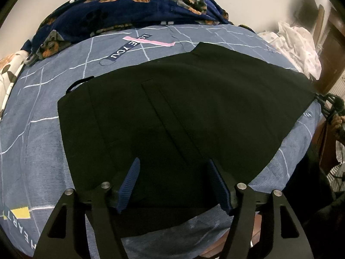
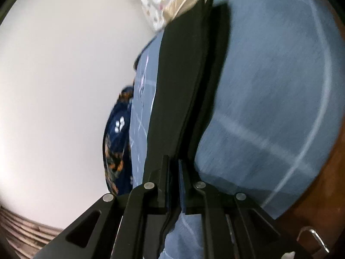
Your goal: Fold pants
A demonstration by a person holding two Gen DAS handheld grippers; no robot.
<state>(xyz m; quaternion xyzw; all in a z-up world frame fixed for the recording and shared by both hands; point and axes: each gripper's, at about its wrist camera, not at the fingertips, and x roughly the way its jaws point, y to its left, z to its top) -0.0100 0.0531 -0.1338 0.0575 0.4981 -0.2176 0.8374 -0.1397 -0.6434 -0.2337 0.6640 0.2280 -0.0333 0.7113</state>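
Left wrist view: black pants [image 1: 183, 112] spread flat across the blue-grey bedsheet [image 1: 43, 118], seemingly doubled leg over leg, waist end toward the near left, hems toward the far right; left gripper [image 1: 174, 166] poised over the near edge, blue pads [image 1: 129, 183] spread wide with only cloth lying below, nothing pinched, probably released so that the fabric settles flat; far right, at the hem corner, right gripper [image 1: 327, 105] seen small with part of a hand [image 1: 338, 123] behind it, drawing that end taut; dog-print blanket [image 1: 140, 4] bunched against the wall beyond, pale crumpled cloth [image 1: 295, 43] off the right side, both clear of the work. Right wrist view: blurred and rolled sideways; right gripper [image 2: 173, 164] clenched almost fully on the thin edge of the pants [image 2: 179, 82], dark layers running away from the pads over the bedsheet [image 2: 269, 86]; pinch likely kept at the hem so that this end can be lifted and carried over toward the waist for the next fold; wooden bed frame [image 2: 319, 194] at the near edge
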